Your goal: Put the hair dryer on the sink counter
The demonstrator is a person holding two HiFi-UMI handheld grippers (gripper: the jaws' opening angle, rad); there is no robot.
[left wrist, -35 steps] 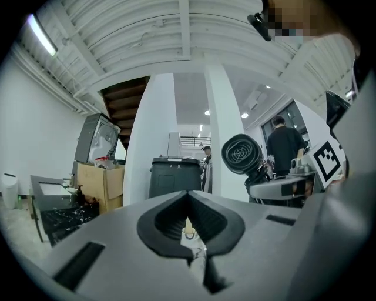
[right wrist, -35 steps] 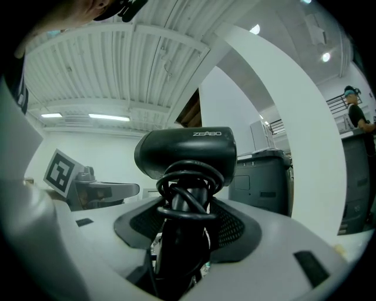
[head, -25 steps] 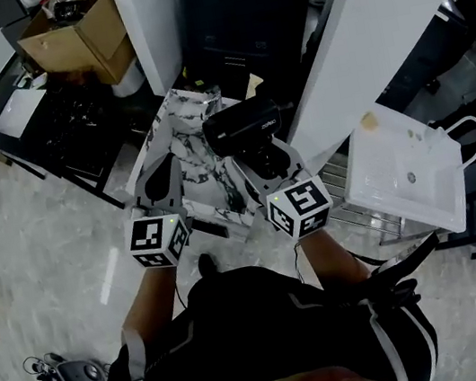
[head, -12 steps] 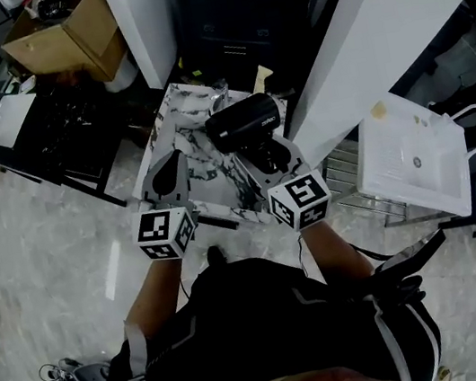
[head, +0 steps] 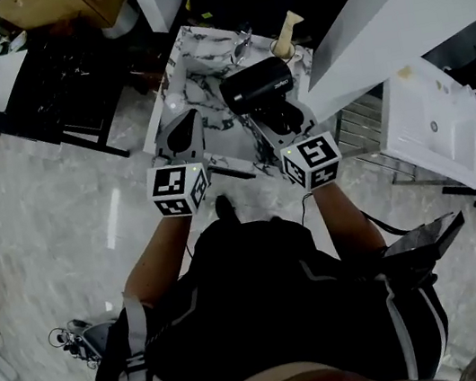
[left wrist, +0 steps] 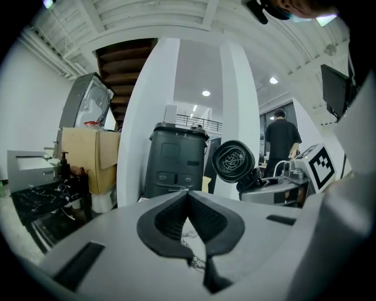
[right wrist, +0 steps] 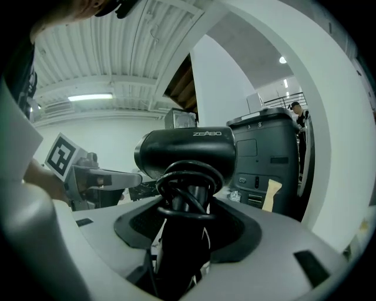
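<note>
Carried forward, black hair dryer (head: 258, 88) shows its cord (right wrist: 187, 189) coiled

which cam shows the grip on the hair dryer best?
Right gripper view: the hair dryer fills it, handle and wrapped cord clamped between the jaws. Head view shows only its barrel from above; left gripper view, just its grille end.
</note>
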